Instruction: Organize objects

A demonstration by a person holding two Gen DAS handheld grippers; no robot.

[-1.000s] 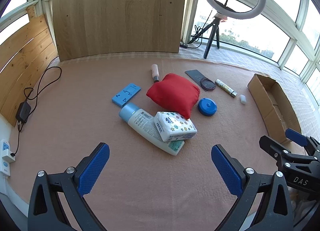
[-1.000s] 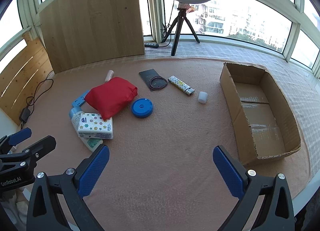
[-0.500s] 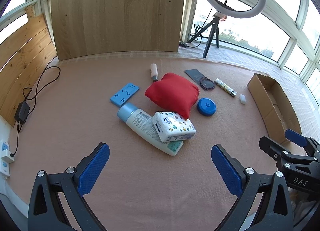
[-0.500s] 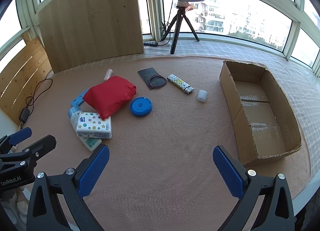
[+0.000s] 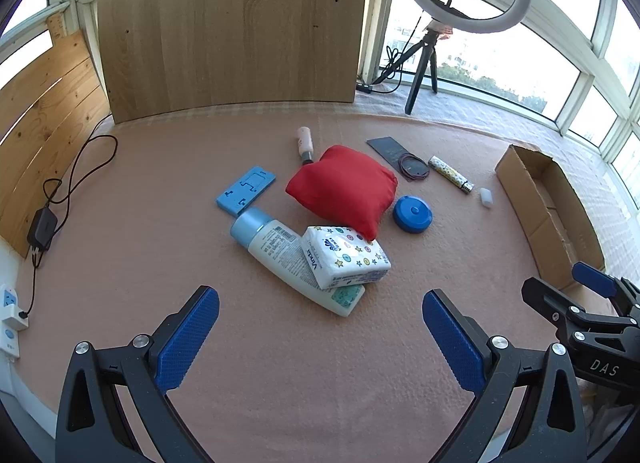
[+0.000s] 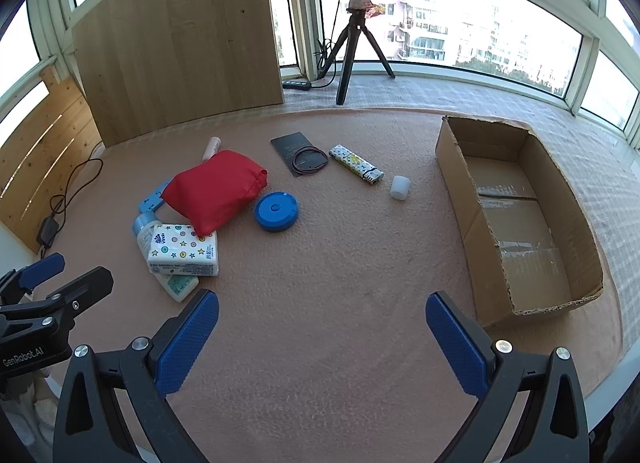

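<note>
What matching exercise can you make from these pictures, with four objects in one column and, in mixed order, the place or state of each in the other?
Objects:
1. tissue pack
2. hair tie
3. cardboard box
4. red pouch

Places or states:
A. open on top, with nothing inside
B. lies on the white bottle
C. rests partly on the dark card
D. between the blue plate and the blue round case

Pairs: 1-B, 2-C, 3-A, 4-D
</note>
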